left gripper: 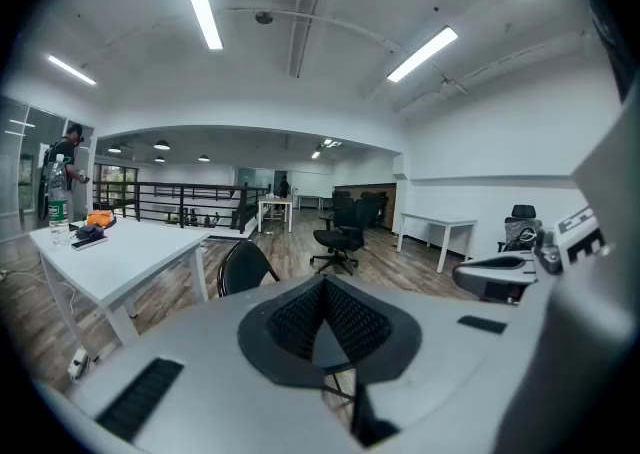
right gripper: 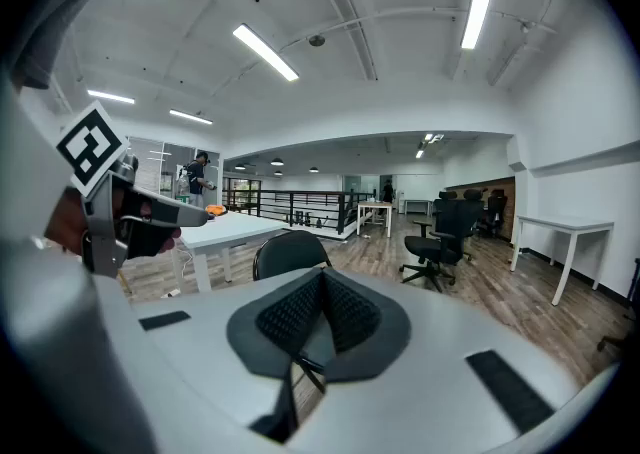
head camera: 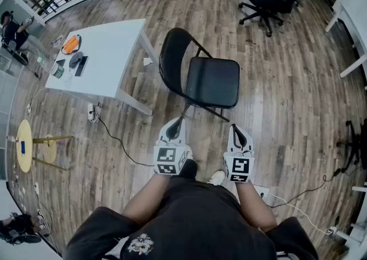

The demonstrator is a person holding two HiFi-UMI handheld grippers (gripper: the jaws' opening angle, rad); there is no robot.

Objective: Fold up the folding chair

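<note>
1. Black steel chair (head camera: 211,81) stands unfolded on the wood floor (head camera: 287,110) just ahead of me. Its seat front is turned my way, and a white table (head camera: 112,47) is near its back, on the left.
2. My left claw (head camera: 179,121) is pressed together with nothing in it. It hovers near the seat's front edge, not touching.
3. My right claw (head camera: 235,129) is likewise pressed together and empty, near the seat's front right corner.
4. I judge the chair stiff and fairly heavy for these claws. The painted tube and padded seat look smooth, so a pinch may slip. The hinges could bind or snap closed.
5. Folding has not begun. I'd spread one claw and clamp the top of the backrest hoop to steady the frame. With the other I'd take the seat's front edge and swing it up toward the back.
</note>
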